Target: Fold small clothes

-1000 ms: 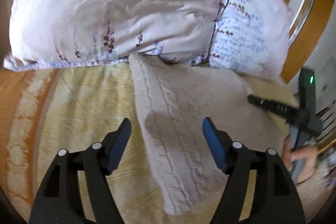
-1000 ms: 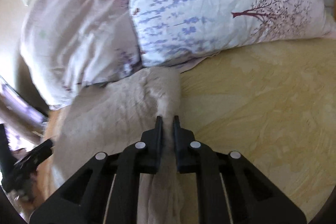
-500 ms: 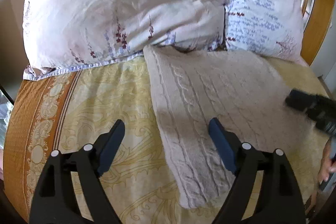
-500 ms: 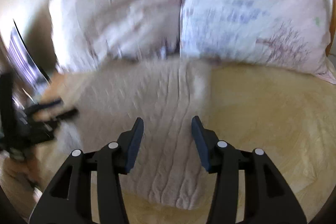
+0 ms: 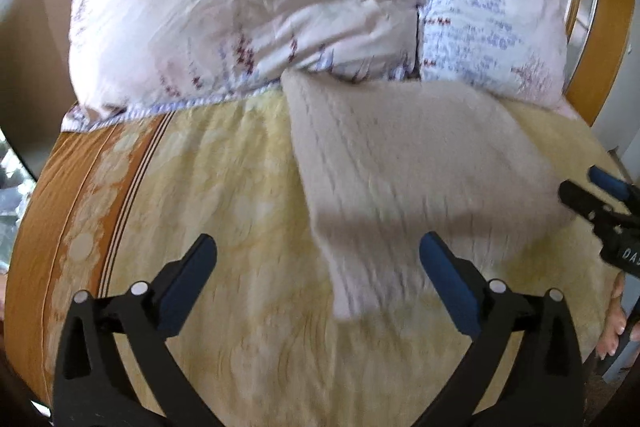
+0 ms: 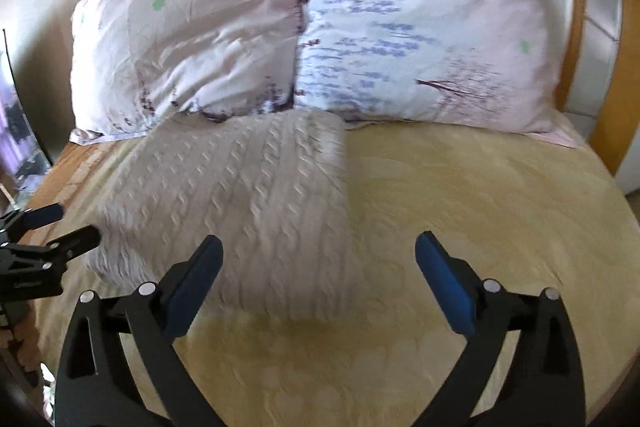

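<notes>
1. Item: knit (image 6: 256, 195), pale cable-stitch garment. Location: flat on the bed (image 6: 480, 211), top edge tucked against the two pillows (image 6: 280, 27), lower edge toward the cameras. Shape: a neat, roughly rectangular panel with a straight right edge; it appears already folded at least once, though layers cannot be counted.

2. Step in hand, as judged: release after a fold. Neither tool holds cloth; the knit lies free on the yellow bedspread.

3. Left gripper (image 5: 318, 259): jaws opening, spread wide. The knit's lower left corner lies in the line of sight between the blue pads (image 5: 448, 279), but below them; no pad presses on it. Holds nothing.

4. Right gripper (image 6: 318, 259): jaws opening, spread wide. The knit's lower right portion shows between and beyond the pads, with the right pad over bare bedspread. Holds nothing, touches nothing visible.

5. Cross-views: the right gripper shows at the right edge of the left view, just off the knit's right side, with a hand (image 5: 614, 319) below it; the left gripper shows at the left edge of the right view, near the knit's left edge.

6. Next move, as judged: if a further fold is wanted, each tool needs to pinch a near corner and carry it toward the pillows, edges kept aligned. The knit looks soft and thick; a shallow pinch may take only the top layer.

7. Risk: dragging could undo the straight edge.
</notes>
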{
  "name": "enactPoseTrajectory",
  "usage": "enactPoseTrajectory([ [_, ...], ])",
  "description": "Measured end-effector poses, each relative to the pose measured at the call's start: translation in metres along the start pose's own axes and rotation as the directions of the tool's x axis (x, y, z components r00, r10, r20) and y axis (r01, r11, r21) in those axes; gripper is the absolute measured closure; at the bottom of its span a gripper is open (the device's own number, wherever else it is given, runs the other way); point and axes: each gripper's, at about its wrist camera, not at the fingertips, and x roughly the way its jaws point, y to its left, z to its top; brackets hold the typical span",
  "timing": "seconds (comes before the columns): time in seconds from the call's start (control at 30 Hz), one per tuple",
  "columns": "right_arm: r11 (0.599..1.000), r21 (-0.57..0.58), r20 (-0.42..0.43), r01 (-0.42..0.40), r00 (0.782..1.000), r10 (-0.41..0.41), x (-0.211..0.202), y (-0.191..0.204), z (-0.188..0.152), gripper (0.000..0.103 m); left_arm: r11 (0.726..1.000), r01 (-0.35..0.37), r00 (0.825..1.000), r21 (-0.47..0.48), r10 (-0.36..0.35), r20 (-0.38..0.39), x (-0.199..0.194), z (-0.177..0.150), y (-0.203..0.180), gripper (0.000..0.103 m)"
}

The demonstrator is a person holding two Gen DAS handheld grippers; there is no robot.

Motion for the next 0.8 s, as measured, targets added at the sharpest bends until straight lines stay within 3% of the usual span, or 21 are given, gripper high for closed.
enactPoseTrajectory([
  [0.07,0.999,0.02,-0.013,0.037,0.999,-0.037,-0.004,0.0,-0.01,0.001,1.0,-0.024,0.999,-0.003,0.024,-0.021,0.0,-0.01,0.0,0.002],
  [0.23,1.0,0.014,-0.101,-0.001,0.995,0.002,-0.001,0.009,-0.029,0.001,1.0,-0.022,0.996,-0.014,0.021,-0.089,0.01,-0.032,-0.005,0.002],
  [0.33,1.0,-0.017,-0.118,0.02,0.993,-0.022,0.002,0.019,-0.036,0.001,0.996,-0.082,0.986,-0.015,0.079,-0.146,0.02,-0.039,-0.009,0.002],
  [0.57,0.999,-0.038,-0.175,0.036,0.984,-0.042,0.015,0.031,-0.048,0.001,0.993,-0.118,0.979,-0.024,0.112,-0.168,0.019,-0.042,-0.011,0.002],
  [0.8,0.999,-0.023,-0.227,0.046,0.973,-0.05,0.025,0.032,-0.054,0.001,0.998,-0.048,0.979,-0.051,0.037,-0.202,0.019,-0.042,-0.011,0.002],
])
